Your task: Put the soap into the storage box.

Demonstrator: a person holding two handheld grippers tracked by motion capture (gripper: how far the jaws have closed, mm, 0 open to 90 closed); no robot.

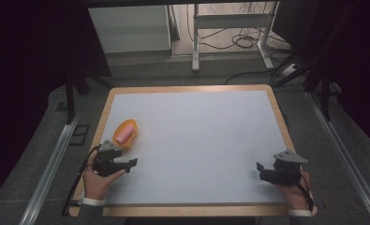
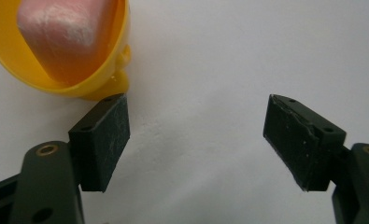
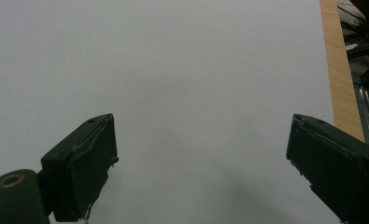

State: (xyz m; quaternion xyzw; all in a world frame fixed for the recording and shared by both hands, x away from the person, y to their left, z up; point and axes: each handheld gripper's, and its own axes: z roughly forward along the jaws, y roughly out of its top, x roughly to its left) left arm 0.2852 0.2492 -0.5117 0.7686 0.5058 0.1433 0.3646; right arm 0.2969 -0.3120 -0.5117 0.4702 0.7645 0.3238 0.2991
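Two grippers: both rested low over the near part of a white-topped table (image 1: 196, 136), one in each of a person's hands, at a workstation seen from above.
Left gripper (image 1: 128, 163): held in the left hand (image 1: 98, 180) near the table's near-left corner, jaws spread wide with nothing between them; in the left gripper view (image 2: 196, 140) only bare white surface lay in the gap.
Right gripper (image 1: 260, 169): held in the right hand (image 1: 295, 185) near the near-right corner, jaws likewise wide apart and empty; the right gripper view (image 3: 201, 163) showed blank tabletop between the black pads.
Yellow bowl (image 1: 125, 133): sat on the table's left side, just beyond the left gripper; in the left gripper view (image 2: 14, 60) its rim came just beside the tip of the jaw at the left, and whether the two touched could not be told.
Pink block (image 1: 124, 133): lay inside the yellow bowl, pale and slightly fuzzy-looking up close (image 2: 65, 32).
Table edge: a wooden border (image 1: 192, 88) framed the white top, visible as a tan strip (image 3: 341, 70) in the right gripper view.
Background: a white metal frame (image 1: 232, 21) and loose cables (image 1: 241, 42) stood on the floor beyond the far edge.
Spacing: the two grippers were well apart, at opposite sides of the table.
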